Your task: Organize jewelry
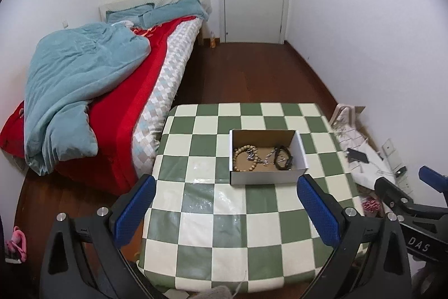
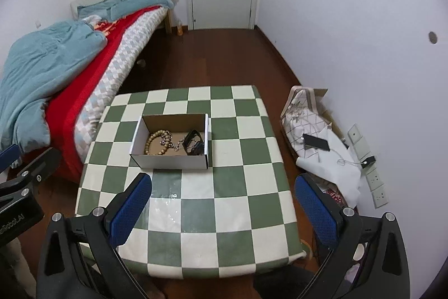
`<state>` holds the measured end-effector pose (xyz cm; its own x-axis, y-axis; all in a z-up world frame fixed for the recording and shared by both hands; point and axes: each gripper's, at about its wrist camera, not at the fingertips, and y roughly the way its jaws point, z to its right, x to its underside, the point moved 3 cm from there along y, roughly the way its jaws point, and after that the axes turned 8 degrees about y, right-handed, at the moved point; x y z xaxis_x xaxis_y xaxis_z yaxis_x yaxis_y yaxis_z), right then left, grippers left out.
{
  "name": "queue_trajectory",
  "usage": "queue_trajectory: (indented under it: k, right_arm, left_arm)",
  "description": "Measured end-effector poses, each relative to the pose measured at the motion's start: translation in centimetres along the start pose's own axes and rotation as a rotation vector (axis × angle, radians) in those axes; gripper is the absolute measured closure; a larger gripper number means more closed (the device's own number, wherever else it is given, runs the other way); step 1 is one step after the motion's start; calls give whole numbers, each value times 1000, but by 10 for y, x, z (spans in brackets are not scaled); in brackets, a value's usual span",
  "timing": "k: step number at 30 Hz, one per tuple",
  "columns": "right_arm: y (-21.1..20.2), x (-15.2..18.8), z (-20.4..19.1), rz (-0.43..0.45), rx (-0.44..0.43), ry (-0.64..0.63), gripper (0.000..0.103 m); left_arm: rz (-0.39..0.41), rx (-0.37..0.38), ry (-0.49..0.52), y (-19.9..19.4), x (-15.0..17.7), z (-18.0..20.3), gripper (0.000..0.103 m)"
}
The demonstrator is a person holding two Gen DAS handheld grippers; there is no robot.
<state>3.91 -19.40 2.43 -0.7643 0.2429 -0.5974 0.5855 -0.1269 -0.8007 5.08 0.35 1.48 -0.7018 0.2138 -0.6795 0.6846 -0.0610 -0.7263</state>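
Left tool (image 1: pixel 226 192): spread wide, empty, raised over the near half of the bench (image 1: pixel 252 251).
Right tool (image 2: pixel 222 194): released, empty, also raised over the bench.
Box (image 1: pixel 266 177): on the bench's far half.
Inside box: wooden bead bracelet (image 1: pixel 245 159) left, chain (image 1: pixel 266 159) middle, black bracelet (image 1: pixel 282 159) right.
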Motion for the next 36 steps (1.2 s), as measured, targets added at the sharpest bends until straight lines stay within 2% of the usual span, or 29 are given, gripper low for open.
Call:
queue_trajectory:
  k: [7,17,26,36]
  right_arm:
    - [-52,13,-1,52,-18,5,0]
    - [-86,22,2,66,-21,9,0]
    - [-83,10,-2,66,-19,8,0]
    - [-54,-20,-9,69,-1,4,0]
  left_arm:
    - [29,22,11,-42,8,3,0]
    - [41,23,-3,-73,17,-3,0]
    - [38,4,-21,-72,15,-10,0]
    - [32,-25,-39,-45,-17,-14,0]
